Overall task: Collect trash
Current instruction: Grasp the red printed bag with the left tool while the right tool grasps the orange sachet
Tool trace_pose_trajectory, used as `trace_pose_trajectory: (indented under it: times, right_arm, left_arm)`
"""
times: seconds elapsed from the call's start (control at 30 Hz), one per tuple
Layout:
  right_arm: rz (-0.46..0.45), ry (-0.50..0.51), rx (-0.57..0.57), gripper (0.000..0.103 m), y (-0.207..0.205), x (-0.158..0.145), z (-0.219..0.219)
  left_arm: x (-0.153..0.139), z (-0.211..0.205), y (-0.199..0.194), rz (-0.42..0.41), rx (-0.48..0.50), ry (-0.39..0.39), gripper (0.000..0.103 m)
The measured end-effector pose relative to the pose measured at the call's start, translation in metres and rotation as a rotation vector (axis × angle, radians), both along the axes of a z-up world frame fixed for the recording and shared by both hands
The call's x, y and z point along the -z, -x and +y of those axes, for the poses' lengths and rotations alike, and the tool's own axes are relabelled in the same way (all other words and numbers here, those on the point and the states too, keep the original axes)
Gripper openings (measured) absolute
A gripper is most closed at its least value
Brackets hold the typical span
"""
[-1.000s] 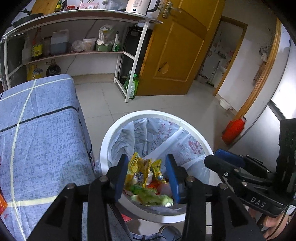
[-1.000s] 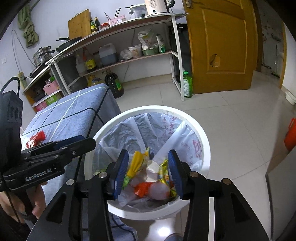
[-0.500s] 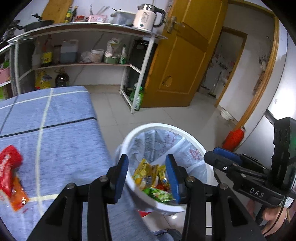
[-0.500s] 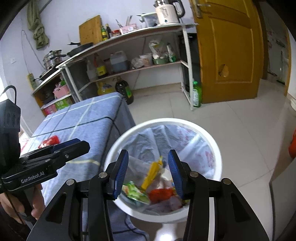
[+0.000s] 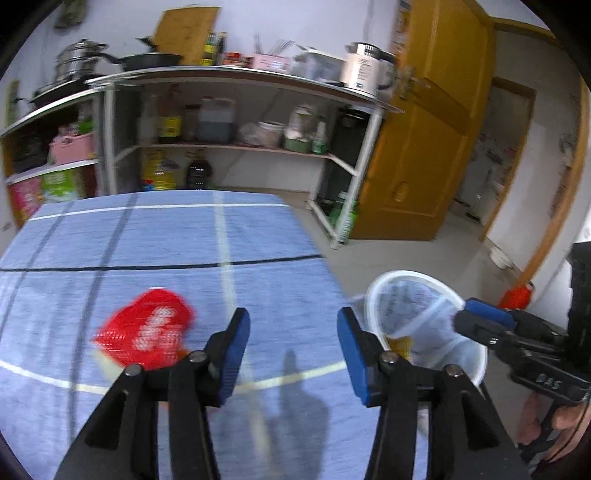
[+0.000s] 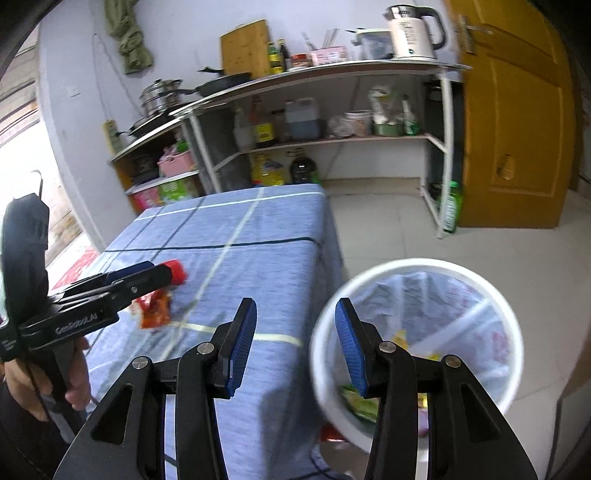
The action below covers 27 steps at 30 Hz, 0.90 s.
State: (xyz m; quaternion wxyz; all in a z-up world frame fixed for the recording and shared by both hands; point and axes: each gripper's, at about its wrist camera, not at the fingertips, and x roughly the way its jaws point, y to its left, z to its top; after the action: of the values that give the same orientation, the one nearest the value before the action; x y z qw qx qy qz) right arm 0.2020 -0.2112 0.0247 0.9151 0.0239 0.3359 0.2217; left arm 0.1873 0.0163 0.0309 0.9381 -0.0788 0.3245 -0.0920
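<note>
A red snack wrapper (image 5: 144, 332) lies on the blue checked tablecloth (image 5: 258, 229), just left of my left gripper (image 5: 293, 343). That gripper's jaws are opening and nothing is between them. From the right wrist view the red wrapper (image 6: 178, 272) shows with an orange wrapper (image 6: 155, 312) beside it, both partly hidden behind the left gripper (image 6: 159, 271). My right gripper (image 6: 295, 332) is open and empty, hanging over the table's edge beside the white lined bin (image 6: 406, 263). The bin (image 5: 406, 274) holds several wrappers.
A metal shelf rack (image 6: 332, 138) with bottles, pots and a kettle (image 6: 412, 33) stands behind the table. A yellow door (image 6: 517, 122) is at the right, with tiled floor (image 6: 388, 221) between rack and bin. A hand (image 6: 74, 384) holds the left gripper's handle.
Both grippers have swung left, from above the bin toward the table. The red wrapper has come into the left wrist view. The left jaws stand wider apart than before.
</note>
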Motion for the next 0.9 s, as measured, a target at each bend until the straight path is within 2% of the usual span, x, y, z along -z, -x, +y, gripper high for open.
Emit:
trace_pose_trajectory:
  times: [0.17,0.37,0.67,0.9]
  right_arm:
    - [0.002,0.01,-0.074,0.045,-0.003,0.002,0.034]
    - [0.014,0.018,-0.148,0.045,-0.008,0.008,0.071]
    - [0.045,0.026,-0.185,0.045,-0.02,0.019,0.089]
    - [0.058,0.024,-0.196,0.045,-0.027,0.022,0.094]
  left_arm:
    - [0.009,0.044,0.002,0.011,-0.083,-0.02,0.055]
    - [0.024,0.075,-0.004,0.035,-0.132,-0.051,0.065]
    - [0.05,0.076,-0.032,0.107,-0.088,-0.133,0.068]
    - [0.059,0.072,-0.042,0.16,-0.061,-0.15,0.069]
